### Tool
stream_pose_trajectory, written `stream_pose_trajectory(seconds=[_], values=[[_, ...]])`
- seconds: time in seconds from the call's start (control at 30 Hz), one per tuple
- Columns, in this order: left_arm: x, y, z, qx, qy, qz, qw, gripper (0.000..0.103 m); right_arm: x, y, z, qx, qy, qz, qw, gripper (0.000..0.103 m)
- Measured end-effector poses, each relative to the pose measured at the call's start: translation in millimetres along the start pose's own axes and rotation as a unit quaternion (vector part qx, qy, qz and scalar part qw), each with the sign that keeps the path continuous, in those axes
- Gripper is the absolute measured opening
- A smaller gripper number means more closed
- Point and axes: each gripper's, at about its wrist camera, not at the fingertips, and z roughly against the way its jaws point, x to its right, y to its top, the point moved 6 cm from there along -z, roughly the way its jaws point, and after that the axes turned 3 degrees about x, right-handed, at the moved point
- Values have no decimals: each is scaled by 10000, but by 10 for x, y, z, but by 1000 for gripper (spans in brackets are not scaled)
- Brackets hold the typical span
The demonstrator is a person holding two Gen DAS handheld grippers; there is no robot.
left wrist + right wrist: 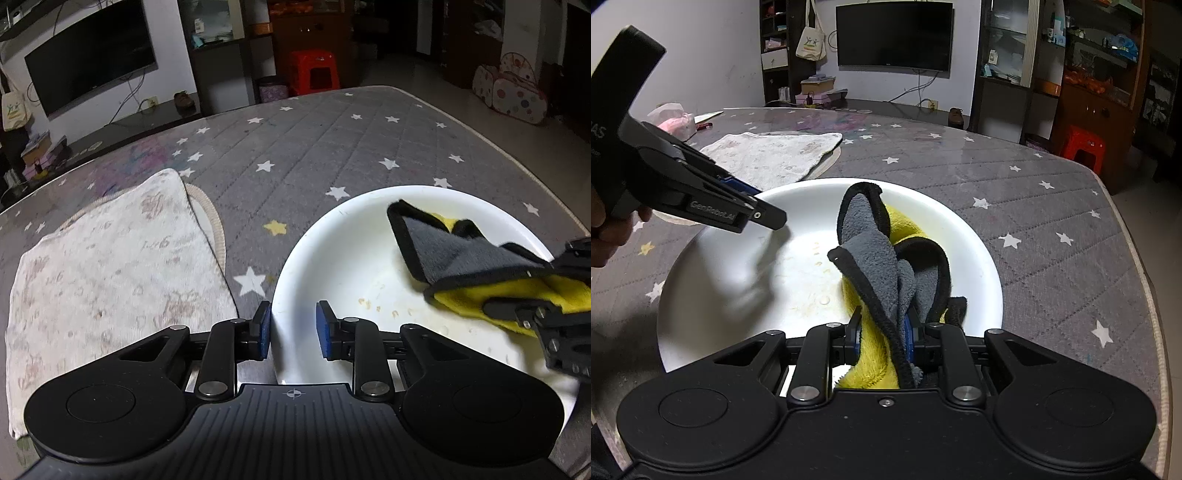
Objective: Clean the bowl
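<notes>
A white bowl (354, 258) with small food specks sits on the grey star-patterned table; it also shows in the right wrist view (798, 273). My left gripper (293, 332) straddles the bowl's near left rim with its blue pads a short way apart, and the rim sits between them; it also shows in the right wrist view (753, 206). My right gripper (882, 343) is shut on a grey and yellow cloth (882, 266) that hangs into the bowl. The cloth (461, 258) and right gripper (546, 314) show at the right of the left wrist view.
A stained white towel (110, 280) lies flat on the table left of the bowl, over a round mat (216, 221). Pink and white items (676, 120) sit at the table's far left. The table edge (1137, 251) runs along the right. A red stool (1082, 147) stands beyond.
</notes>
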Motion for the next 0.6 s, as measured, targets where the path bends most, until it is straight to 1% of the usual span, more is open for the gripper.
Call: stream_pose_trajectory(seconds=[0.23,0.6], values=[[26,-149,159,38,18,183,9998,24,54,51,-57,17,-48,-12,10000,21],[149,-330,348,91,16,335,9994,24,82,147,-196,77,-106,76,9999,21]])
